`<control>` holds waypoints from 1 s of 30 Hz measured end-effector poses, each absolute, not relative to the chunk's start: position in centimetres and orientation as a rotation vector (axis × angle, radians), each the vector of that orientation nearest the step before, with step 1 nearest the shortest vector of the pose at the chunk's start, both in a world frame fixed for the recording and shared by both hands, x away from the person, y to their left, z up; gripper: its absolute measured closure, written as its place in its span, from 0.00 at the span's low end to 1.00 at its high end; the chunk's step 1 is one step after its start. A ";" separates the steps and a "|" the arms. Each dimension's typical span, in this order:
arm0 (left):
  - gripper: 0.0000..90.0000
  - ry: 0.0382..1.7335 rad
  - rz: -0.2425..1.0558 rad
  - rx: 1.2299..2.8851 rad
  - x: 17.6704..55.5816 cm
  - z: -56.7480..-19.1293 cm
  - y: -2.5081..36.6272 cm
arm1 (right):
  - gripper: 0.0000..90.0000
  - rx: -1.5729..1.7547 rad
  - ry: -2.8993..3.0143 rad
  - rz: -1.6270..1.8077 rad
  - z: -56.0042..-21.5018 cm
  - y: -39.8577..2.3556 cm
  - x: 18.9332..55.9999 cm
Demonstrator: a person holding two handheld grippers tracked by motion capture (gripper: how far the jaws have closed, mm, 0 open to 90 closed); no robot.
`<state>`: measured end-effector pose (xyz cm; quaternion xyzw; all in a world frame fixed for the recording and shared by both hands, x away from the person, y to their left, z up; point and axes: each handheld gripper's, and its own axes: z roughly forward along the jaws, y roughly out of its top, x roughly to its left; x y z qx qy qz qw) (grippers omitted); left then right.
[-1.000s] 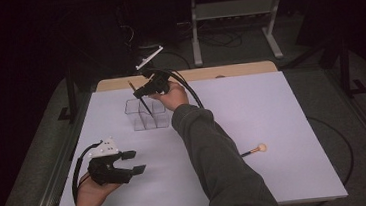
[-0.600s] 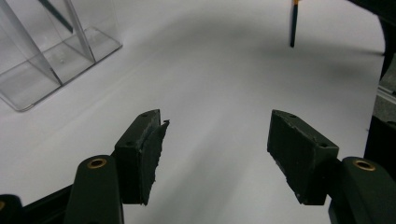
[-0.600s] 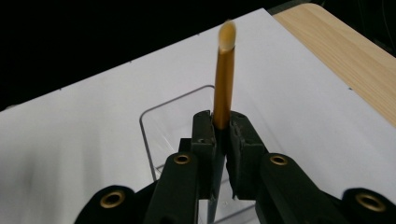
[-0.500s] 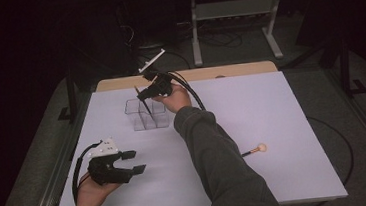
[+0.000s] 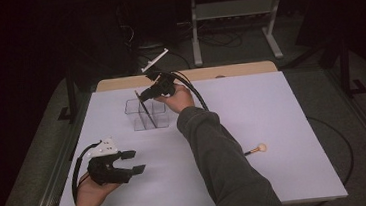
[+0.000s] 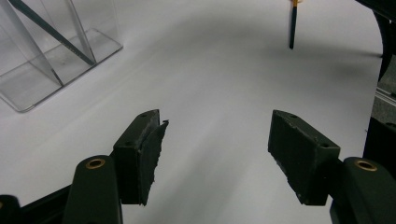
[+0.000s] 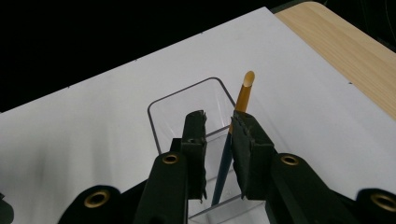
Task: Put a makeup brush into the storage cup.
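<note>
Over the far left part of the white table (image 5: 272, 115), the right gripper (image 5: 145, 95) hangs above a clear holder (image 5: 147, 115) with a dark brush (image 5: 143, 109) leaning inside it. From the right gripper view, the brush (image 7: 233, 135) stands between the jaws, which have just been opening; the right pad seems to touch its handle and the left pad stands clear, though it is hard to tell for sure. Near the left edge, the left gripper (image 5: 135, 162) rests low in the left hand (image 5: 91, 194), its jaws wide apart with nothing between them. A second brush (image 5: 255, 150) lies on the table to the right, well apart from the holder
</note>
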<state>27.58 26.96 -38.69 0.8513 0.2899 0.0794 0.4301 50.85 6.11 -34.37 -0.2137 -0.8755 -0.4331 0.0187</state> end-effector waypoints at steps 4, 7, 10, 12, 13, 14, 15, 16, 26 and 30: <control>0.38 0.726 0.194 2.124 27.6 -38.8 26.9 | 0.79 -0.664 -2.715 -1.348 -34.4 5.7 50.7; 0.38 0.720 0.198 2.131 27.6 -38.8 26.9 | 0.77 -0.672 -2.707 -1.349 -34.4 5.3 50.5; 0.38 0.718 0.201 2.133 27.6 -38.8 26.9 | 0.75 -0.688 -2.687 -1.339 -34.2 4.8 50.2; 0.37 0.716 0.204 2.137 27.7 -38.8 26.9 | 0.74 -0.675 -2.703 -1.353 -34.2 4.4 50.2; 0.37 0.717 0.205 2.138 27.7 -38.8 26.9 | 0.74 -0.687 -2.694 -1.353 -34.1 4.3 50.0; 0.37 0.723 0.202 2.136 27.7 -38.9 26.9 | 0.73 -0.680 -2.697 -1.359 -34.1 4.1 50.0; 0.37 0.723 0.202 2.136 27.7 -38.9 26.9 | 0.73 -0.680 -2.697 -1.359 -34.1 4.1 50.0; 0.37 0.727 0.201 2.134 27.6 -38.9 26.8 | 0.73 -0.683 -2.698 -1.358 -34.1 3.9 49.9; 0.36 0.728 0.197 2.154 27.7 -39.2 26.4 | 0.67 -0.692 -2.682 -1.384 -33.9 2.1 49.2; 0.36 0.715 0.197 2.156 27.8 -39.2 26.3 | 0.65 -0.708 -2.672 -1.387 -34.0 1.4 49.0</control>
